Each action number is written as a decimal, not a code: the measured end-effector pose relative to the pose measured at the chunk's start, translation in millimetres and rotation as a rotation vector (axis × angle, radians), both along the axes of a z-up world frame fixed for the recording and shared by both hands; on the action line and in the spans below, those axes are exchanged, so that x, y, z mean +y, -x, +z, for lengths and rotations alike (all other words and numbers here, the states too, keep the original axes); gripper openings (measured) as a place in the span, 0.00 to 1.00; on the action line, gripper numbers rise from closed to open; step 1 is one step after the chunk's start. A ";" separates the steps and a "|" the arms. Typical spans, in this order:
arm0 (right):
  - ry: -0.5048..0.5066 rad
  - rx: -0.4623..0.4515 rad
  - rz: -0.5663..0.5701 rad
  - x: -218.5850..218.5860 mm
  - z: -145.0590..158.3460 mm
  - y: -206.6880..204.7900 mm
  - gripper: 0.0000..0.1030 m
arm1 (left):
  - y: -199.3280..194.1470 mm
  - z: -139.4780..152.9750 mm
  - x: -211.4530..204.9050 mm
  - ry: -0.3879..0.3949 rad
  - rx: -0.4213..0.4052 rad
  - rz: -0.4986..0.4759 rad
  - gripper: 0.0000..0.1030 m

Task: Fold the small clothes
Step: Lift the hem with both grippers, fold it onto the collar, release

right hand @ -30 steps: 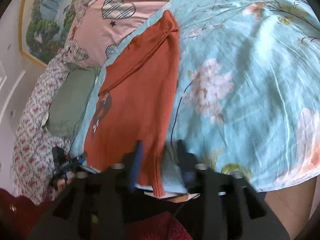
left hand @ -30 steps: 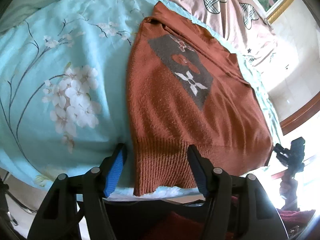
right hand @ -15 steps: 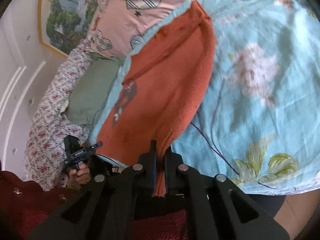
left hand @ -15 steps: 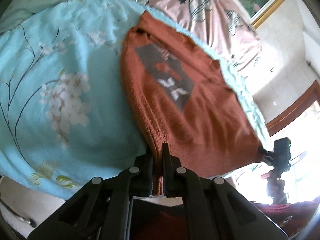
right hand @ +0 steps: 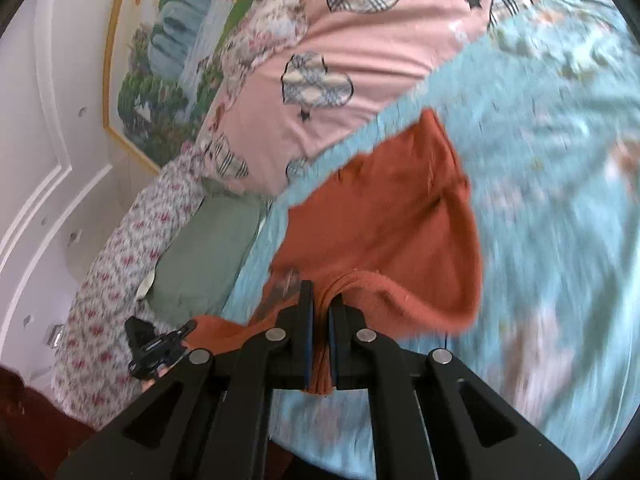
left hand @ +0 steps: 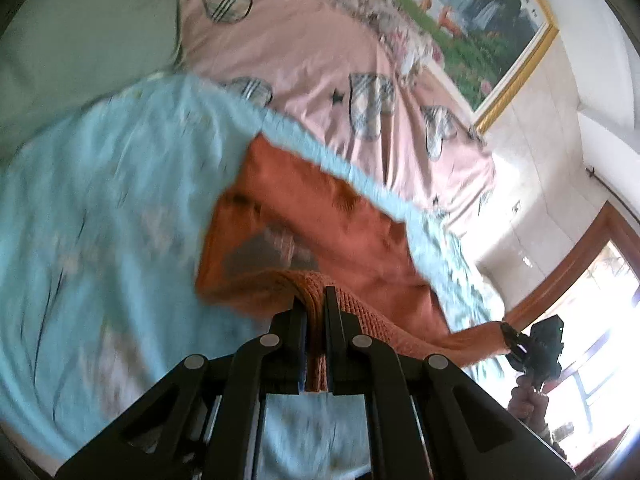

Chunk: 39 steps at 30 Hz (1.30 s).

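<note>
A rust-orange knit sweater [left hand: 344, 220] with a grey front patch lies on a light blue floral sheet [left hand: 100, 220]. My left gripper [left hand: 315, 304] is shut on one corner of its ribbed hem, which is lifted and stretched above the sheet. The right gripper [left hand: 516, 342] shows at the far right of the left wrist view, pinching the other hem corner. In the right wrist view the sweater [right hand: 392, 216] bulges upward from the blue sheet [right hand: 560, 200]. My right gripper [right hand: 320, 300] is shut on bunched hem fabric. The left gripper [right hand: 176, 336] holds the hem at lower left.
A pink cover with plaid hearts [left hand: 320, 48] lies beyond the sheet, with a green pillow [right hand: 200, 252] and a floral quilt [right hand: 108, 280] beside it. A gold-framed landscape painting [left hand: 480, 20] hangs on the wall. A bright window [left hand: 592, 340] is at right. A hand [left hand: 528, 404] grips the right tool.
Both grippers closed on the sweater's hem corners, then rose and carried the hem up and toward the collar. The lower half of the sweater now hangs lifted off the sheet.
</note>
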State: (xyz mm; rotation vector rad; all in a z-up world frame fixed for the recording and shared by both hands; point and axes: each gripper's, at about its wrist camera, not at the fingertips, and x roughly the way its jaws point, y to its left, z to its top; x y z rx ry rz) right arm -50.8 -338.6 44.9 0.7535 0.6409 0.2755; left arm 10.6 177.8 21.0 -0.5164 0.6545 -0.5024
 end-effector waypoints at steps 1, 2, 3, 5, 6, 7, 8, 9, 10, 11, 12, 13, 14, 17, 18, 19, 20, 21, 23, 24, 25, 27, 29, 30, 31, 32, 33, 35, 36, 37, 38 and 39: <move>0.019 -0.002 -0.009 -3.2 2.6 -12.3 0.07 | -10.2 7.0 -2.5 -0.005 -0.018 0.008 0.05; 0.040 -0.002 -0.015 -4.9 4.8 -22.1 0.07 | -22.9 14.6 -6.4 -0.016 -0.040 0.017 0.05; 0.075 0.005 -0.030 -6.9 7.8 -38.5 0.07 | -33.5 20.5 -9.8 -0.023 -0.055 0.024 0.05; 0.108 0.022 -0.056 -12.4 10.6 -62.6 0.07 | -59.6 31.3 -17.0 -0.035 -0.078 0.040 0.05; 0.122 0.029 -0.071 -16.5 11.6 -76.4 0.07 | -72.3 34.9 -20.8 -0.045 -0.084 0.045 0.05; 0.137 0.037 -0.087 -21.0 12.0 -91.2 0.07 | -86.2 38.4 -24.9 -0.055 -0.089 0.047 0.05; 0.150 0.047 -0.101 -24.9 11.7 -104.5 0.07 | -103.9 40.5 -30.8 -0.075 -0.090 0.054 0.05; 0.158 0.058 -0.110 -28.5 10.1 -116.3 0.07 | -115.2 41.2 -35.0 -0.088 -0.087 0.059 0.05; 0.168 0.067 -0.119 -31.8 8.0 -128.6 0.07 | -129.7 40.7 -40.3 -0.102 -0.081 0.063 0.05; 0.178 0.081 -0.131 -35.3 5.0 -140.3 0.07 | -145.4 39.0 -44.7 -0.113 -0.072 0.068 0.05; 0.178 0.102 -0.139 -40.1 0.0 -155.7 0.07 | -158.6 37.0 -48.0 -0.120 -0.062 0.072 0.05; 0.175 0.112 -0.143 -43.7 -3.4 -164.4 0.07 | -176.0 34.2 -51.4 -0.126 -0.050 0.074 0.05; 0.172 0.128 -0.151 -48.3 -8.4 -175.9 0.07 | -188.0 32.6 -54.1 -0.129 -0.041 0.076 0.05; 0.174 0.172 -0.156 -57.0 -22.7 -203.6 0.07 | -225.6 21.2 -59.8 -0.138 -0.008 0.079 0.05; 0.178 0.189 -0.154 -59.4 -29.5 -213.8 0.07 | -238.6 15.4 -61.6 -0.148 0.004 0.082 0.05; 0.182 0.202 -0.153 -60.6 -34.3 -220.9 0.07 | -246.2 10.8 -62.7 -0.154 0.012 0.085 0.05; 0.190 0.219 -0.153 -61.8 -39.7 -228.4 0.07 | -257.7 4.3 -63.9 -0.158 0.026 0.086 0.05; 0.201 0.241 -0.154 -62.3 -46.5 -235.0 0.07 | -267.5 -2.0 -65.6 -0.160 0.042 0.087 0.05; 0.212 0.283 -0.151 -63.9 -61.8 -246.7 0.07 | -287.6 -18.8 -66.8 -0.167 0.081 0.099 0.05; 0.223 0.306 -0.147 -64.2 -69.1 -251.9 0.07 | -297.5 -28.9 -67.8 -0.170 0.102 0.104 0.05; 0.238 0.339 -0.142 -64.0 -77.4 -257.4 0.09 | -305.4 -38.1 -68.5 -0.174 0.120 0.107 0.05; 0.248 0.373 -0.142 -64.8 -87.8 -261.4 0.09 | -316.6 -54.7 -68.6 -0.168 0.150 0.110 0.06; 0.230 0.376 -0.153 -68.1 -90.2 -258.4 0.14 | -318.5 -65.3 -65.9 -0.140 0.168 0.108 0.09; 0.219 0.366 -0.172 -69.7 -86.4 -252.6 0.18 | -315.5 -67.1 -64.9 -0.128 0.179 0.108 0.11; 0.225 0.344 -0.201 -69.5 -78.3 -243.8 0.29 | -309.0 -66.8 -64.3 -0.114 0.180 0.102 0.13; 0.248 0.320 -0.227 -67.7 -70.2 -234.6 0.40 | -298.9 -64.4 -65.1 -0.104 0.174 0.088 0.19; 0.281 0.278 -0.246 -62.5 -58.6 -223.0 0.44 | -286.8 -61.2 -66.4 -0.100 0.163 0.075 0.23; 0.308 0.205 -0.211 -42.6 -42.6 -206.9 0.45 | -257.4 -55.0 -77.8 -0.102 0.122 0.032 0.37; 0.300 0.185 -0.151 -28.7 -40.4 -204.2 0.45 | -246.4 -53.8 -86.4 -0.106 0.113 0.002 0.38; 0.297 0.175 -0.062 -9.7 -41.7 -204.9 0.45 | -236.8 -55.4 -97.9 -0.109 0.113 -0.036 0.39; 0.307 0.177 0.026 9.4 -45.1 -207.3 0.45 | -229.8 -59.0 -112.1 -0.104 0.122 -0.084 0.39; 0.331 0.187 0.115 30.5 -49.9 -210.9 0.45 | -226.4 -63.2 -124.6 -0.099 0.135 -0.129 0.39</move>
